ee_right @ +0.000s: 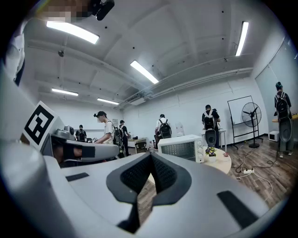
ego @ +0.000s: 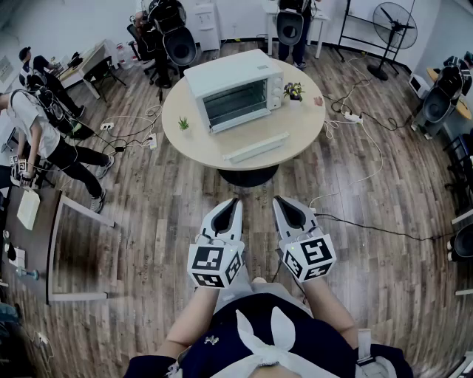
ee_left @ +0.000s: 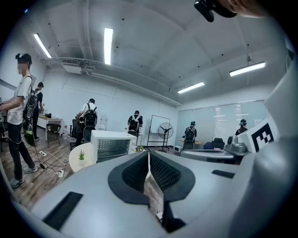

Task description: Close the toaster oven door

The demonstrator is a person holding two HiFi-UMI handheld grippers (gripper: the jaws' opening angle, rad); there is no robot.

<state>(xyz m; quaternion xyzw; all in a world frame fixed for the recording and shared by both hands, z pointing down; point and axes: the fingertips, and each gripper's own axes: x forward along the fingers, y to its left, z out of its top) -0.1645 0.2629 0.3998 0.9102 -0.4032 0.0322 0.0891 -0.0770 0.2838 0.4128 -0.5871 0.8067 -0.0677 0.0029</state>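
Jaws of left gripper (ee_left: 148, 158): pressed together along 1 thin seam, with nothing between them.
Jaws of right gripper (ee_right: 150, 160): pressed together in the same way, pinching nothing.
Gripper placing: the 2 sit side by side in front of the person, tips pointing toward the bench (ego: 192, 144). Both are over the wooden floor (ego: 148, 221), well apart from the bench and touching nothing on it.
Marker cubes: 1 on each gripper, at the end nearest the person in the head view.
Toaster oven (ego: 233, 92): white, on the far half of the round bench. Its front is turned toward the person, and its knobs run down its right side.
Door (ego: 256, 146): it looks let down flat toward the person. Its white handle edge lies out in front of the dark oven mouth, so it is not shut.
Small green plant (ego: 183, 124): on the bench, left of the oven and near the rim.
Flower pot (ego: 294, 91): on the bench, just beside the oven's right side.
Power strip (ego: 353, 117): on the floor right of the bench, with white cables trailing from it.
Fan (ego: 394, 22): standing on the floor at the far right of the room.
People: several with backpacks stand beyond the bench, and more are at the left by other benches.
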